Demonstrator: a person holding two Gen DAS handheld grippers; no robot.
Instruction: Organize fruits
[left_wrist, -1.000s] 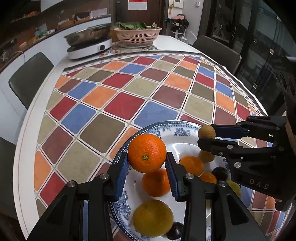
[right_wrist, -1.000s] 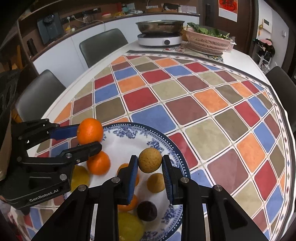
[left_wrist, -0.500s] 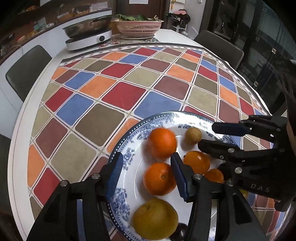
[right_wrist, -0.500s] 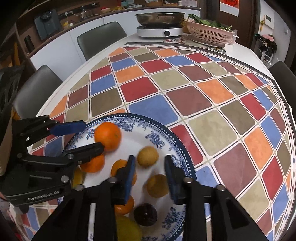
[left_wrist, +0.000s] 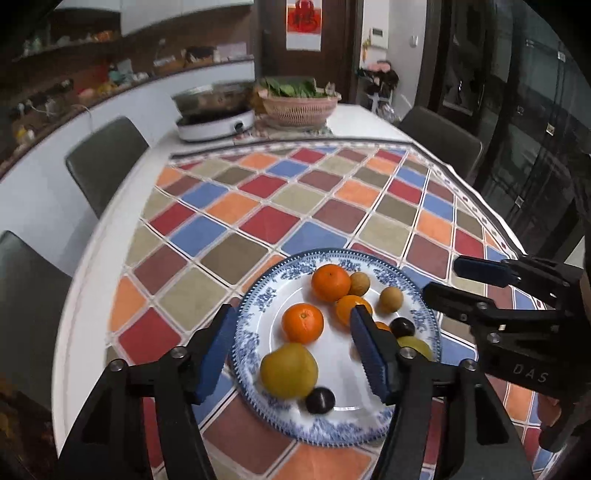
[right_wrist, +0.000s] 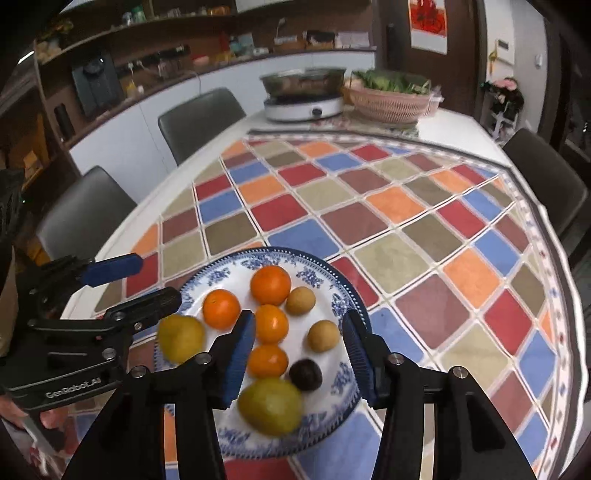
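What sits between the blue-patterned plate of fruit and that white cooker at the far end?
Only bare checkered tablecloth lies between the plate and the cooker; both wrist views show it.

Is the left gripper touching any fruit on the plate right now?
Apart. In the right wrist view, the left gripper hangs open beside the plate, nothing between its fingers.

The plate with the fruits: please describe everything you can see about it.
The plate is round and white, with a blue flower pattern and a dark blue toothed rim; it looks ceramic. It lies flat on the checked tablecloth at the near end of the table. It holds oranges, two yellow pears, two small tan fruits and two dark plums. Both open grippers hover over it; neither visibly touches it.
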